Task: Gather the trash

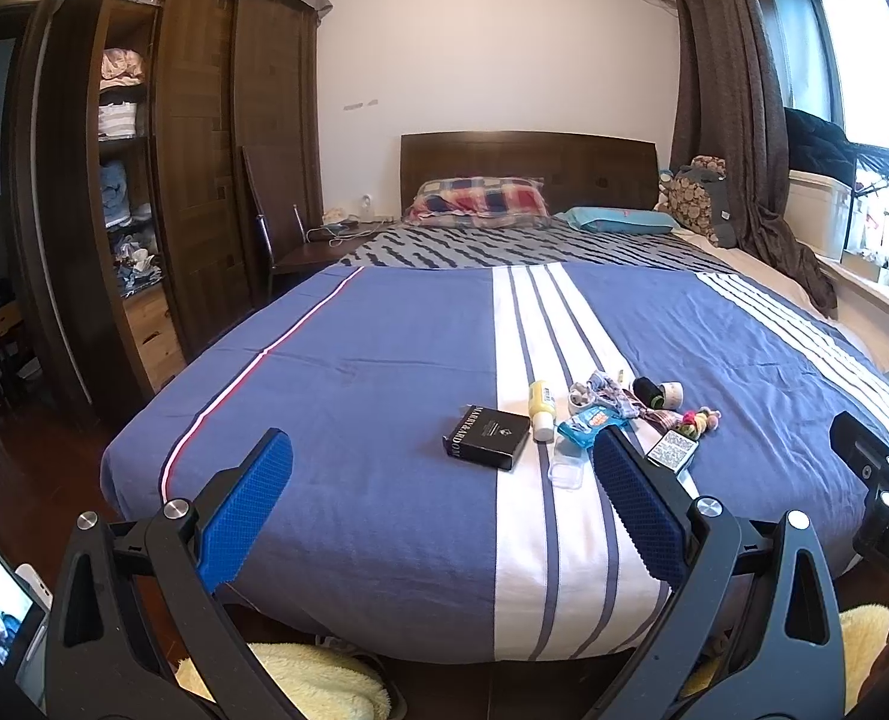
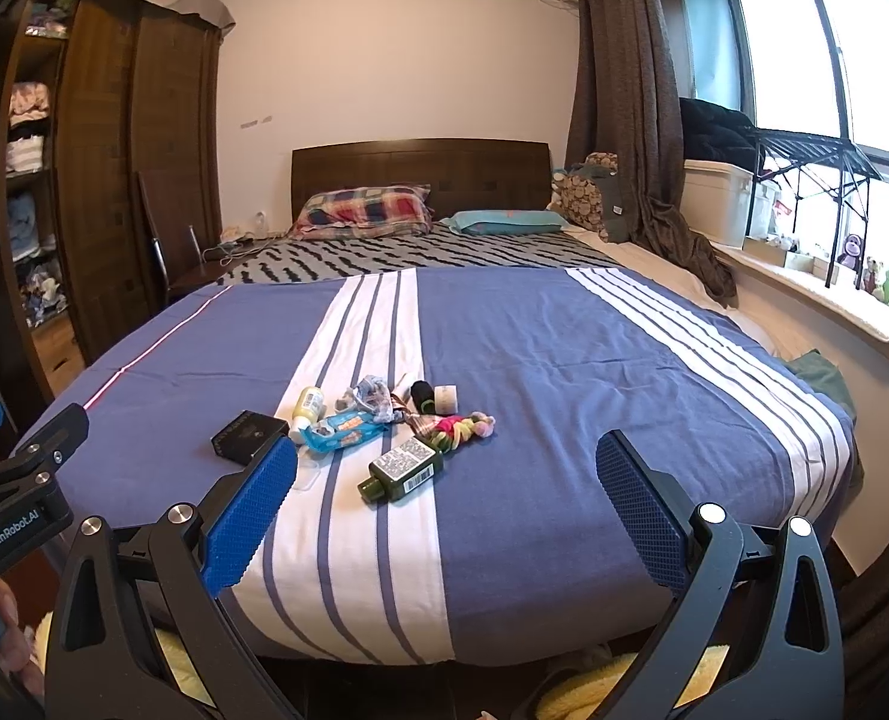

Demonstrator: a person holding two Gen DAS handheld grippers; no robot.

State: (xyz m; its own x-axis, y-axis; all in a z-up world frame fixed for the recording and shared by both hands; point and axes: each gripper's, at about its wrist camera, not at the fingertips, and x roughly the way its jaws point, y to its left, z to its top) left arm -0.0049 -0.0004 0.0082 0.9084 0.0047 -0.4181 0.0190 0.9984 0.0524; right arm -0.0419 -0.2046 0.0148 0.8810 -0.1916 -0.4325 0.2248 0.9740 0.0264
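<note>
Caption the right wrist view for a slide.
Open right tongs hover over a striped bed where a green bottle lies among scattered clutter.

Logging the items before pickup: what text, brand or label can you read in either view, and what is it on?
"MARY&ARDOM" as best it reads: side of the black box.
"GenRobot.AI": left gripper body, seen in the right wrist view.
"DA", cut off: right gripper body, seen in the left wrist view.
Green bottle label and barcode: too small.
Blue packet and yellow bottle: print blurred.
</note>
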